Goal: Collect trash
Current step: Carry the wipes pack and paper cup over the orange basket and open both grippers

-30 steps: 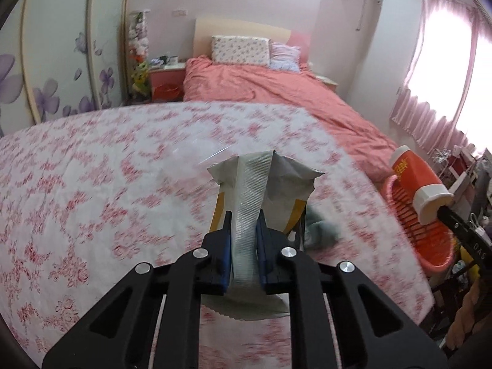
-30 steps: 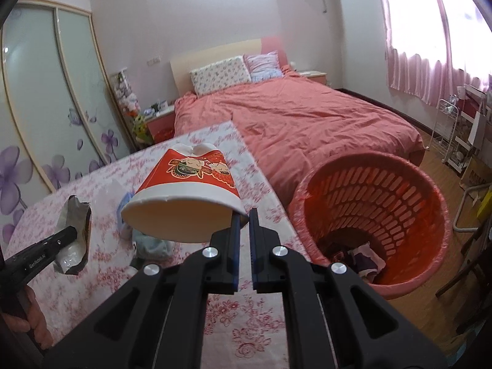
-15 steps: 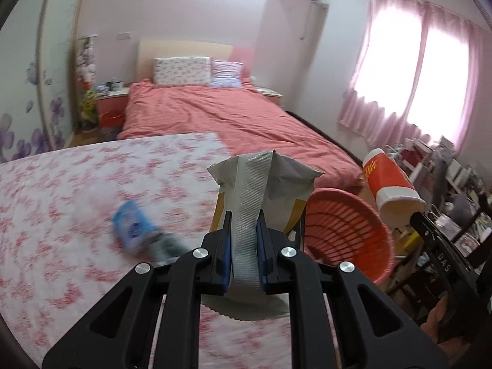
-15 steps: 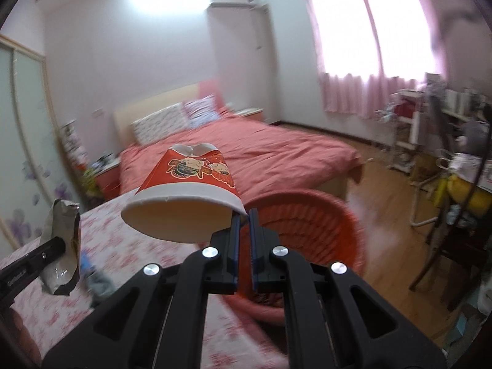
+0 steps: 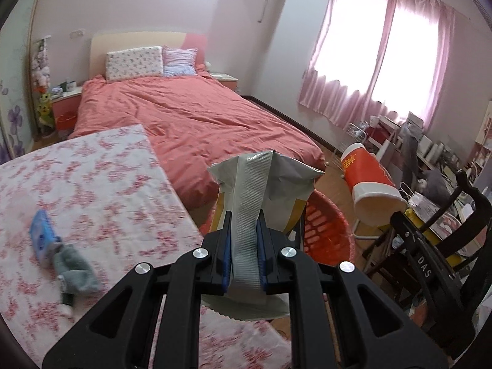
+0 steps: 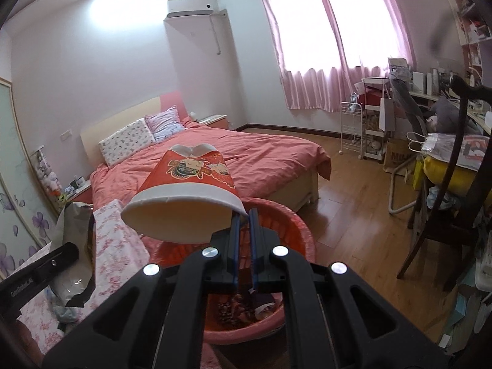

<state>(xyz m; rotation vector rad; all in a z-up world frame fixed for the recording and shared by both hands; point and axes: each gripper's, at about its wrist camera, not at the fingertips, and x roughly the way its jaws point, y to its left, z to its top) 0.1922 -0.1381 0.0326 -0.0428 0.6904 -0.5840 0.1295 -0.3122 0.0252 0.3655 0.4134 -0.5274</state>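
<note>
My left gripper [image 5: 244, 215] is shut on a crumpled silver snack bag [image 5: 255, 190], held upright beyond the table's right edge, in front of the orange basket [image 5: 329, 230]. My right gripper [image 6: 243, 212] is shut on the rim of a red and white paper cup [image 6: 187, 190], which lies on its side with its mouth toward me, above the orange basket [image 6: 289, 224]. The cup [image 5: 369, 181] also hangs right of the bag in the left wrist view. The bag [image 6: 73, 246] and the left gripper's body appear at the lower left of the right wrist view. Some trash lies in the basket's bottom.
A table with a pink floral cloth [image 5: 92, 184] holds a blue packet [image 5: 41, 236] and a grey crumpled thing [image 5: 77, 273]. A bed with a red cover [image 5: 190, 117] stands behind. A dark wooden chair [image 6: 455, 184] and cluttered shelves fill the right side.
Both grippers have swung right, off the table toward the orange basket, which now lies under the cup and behind the bag. The grips on bag and cup are unchanged.
</note>
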